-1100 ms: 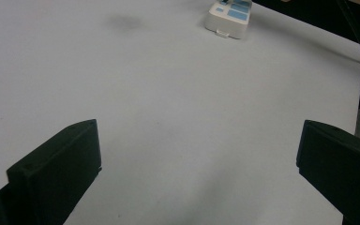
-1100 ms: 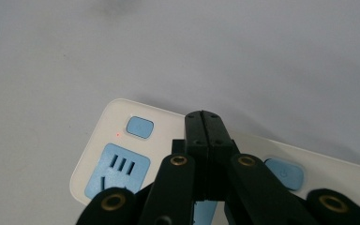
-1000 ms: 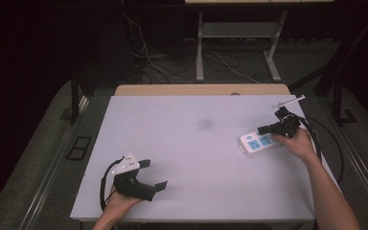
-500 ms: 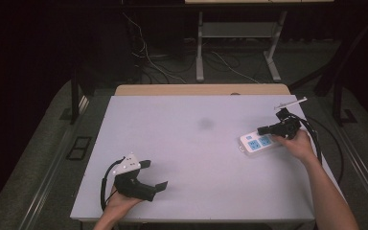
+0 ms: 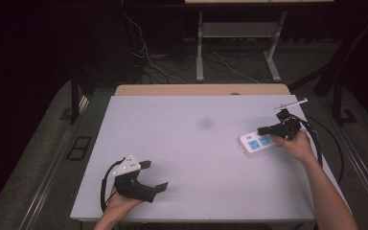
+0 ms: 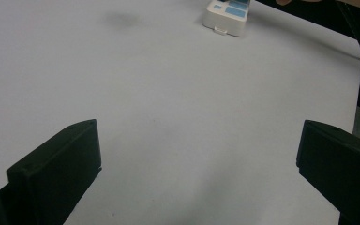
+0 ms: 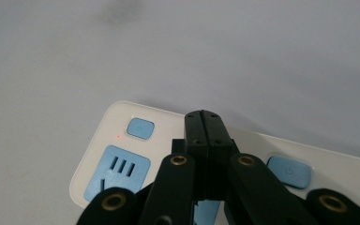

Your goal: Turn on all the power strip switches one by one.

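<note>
A white power strip [image 5: 257, 141] with blue sockets lies at the right side of the grey table [image 5: 196, 158]. My right gripper [image 5: 263, 130] is shut, its tips held just over the strip. In the right gripper view the closed jaws hover above the power strip [image 7: 117, 136], between two blue push buttons [image 7: 140, 128]; a small red light glows beside the left one. My left gripper [image 5: 154, 175] rests near the front left of the table, open and holding nothing. Far off in the left gripper view, the power strip [image 6: 227, 16] shows at the top edge.
A faint dark smudge [image 5: 205, 123] marks the middle of the table. A wooden strip [image 5: 201, 89] runs along the far edge. Cables and metal table legs [image 5: 199, 48] stand on the floor beyond. A black cable [image 5: 316, 139] loops from the right gripper.
</note>
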The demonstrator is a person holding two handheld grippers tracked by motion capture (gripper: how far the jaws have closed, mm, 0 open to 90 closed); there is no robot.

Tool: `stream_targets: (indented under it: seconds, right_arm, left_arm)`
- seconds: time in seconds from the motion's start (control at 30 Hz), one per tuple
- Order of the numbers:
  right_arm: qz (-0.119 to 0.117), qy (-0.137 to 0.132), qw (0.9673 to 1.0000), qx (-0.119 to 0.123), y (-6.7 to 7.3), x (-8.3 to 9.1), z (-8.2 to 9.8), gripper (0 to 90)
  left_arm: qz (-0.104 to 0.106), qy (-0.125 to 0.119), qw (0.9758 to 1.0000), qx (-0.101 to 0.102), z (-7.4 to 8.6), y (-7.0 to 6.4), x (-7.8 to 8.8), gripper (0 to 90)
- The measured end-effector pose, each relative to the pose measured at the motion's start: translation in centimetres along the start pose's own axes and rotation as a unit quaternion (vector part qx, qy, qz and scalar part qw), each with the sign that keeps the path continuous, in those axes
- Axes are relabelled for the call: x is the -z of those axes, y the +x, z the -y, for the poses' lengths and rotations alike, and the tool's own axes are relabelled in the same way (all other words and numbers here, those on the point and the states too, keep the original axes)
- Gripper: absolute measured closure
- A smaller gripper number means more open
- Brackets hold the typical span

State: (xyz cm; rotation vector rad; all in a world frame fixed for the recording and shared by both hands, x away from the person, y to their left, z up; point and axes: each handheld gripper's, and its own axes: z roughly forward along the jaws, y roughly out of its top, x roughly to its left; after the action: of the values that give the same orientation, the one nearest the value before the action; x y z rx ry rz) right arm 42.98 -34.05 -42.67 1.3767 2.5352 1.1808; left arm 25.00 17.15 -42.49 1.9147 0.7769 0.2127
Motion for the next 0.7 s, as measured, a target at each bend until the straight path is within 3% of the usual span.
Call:
stream_targets:
  seconds: [0.3,0.5,0.7]
  right_arm:
    - [-0.002,-0.001,1.0,-0.003,-0.08,-0.03,0.07,90.0]
    - [0.017,0.005,0.9998,0.013,0.49,-0.05,-0.13,90.0]
    - [0.02,0.006,0.9997,0.01,0.58,-0.04,-0.2,90.0]
  left_arm:
    - [0.0,0.003,1.0,-0.002,0.0,0.03,-0.1,0.0]
    - [-0.001,0.0,1.0,0.002,0.0,0.17,0.03,0.0]
    - [0.0,0.0,1.0,0.002,0.0,0.2,0.0,0.0]
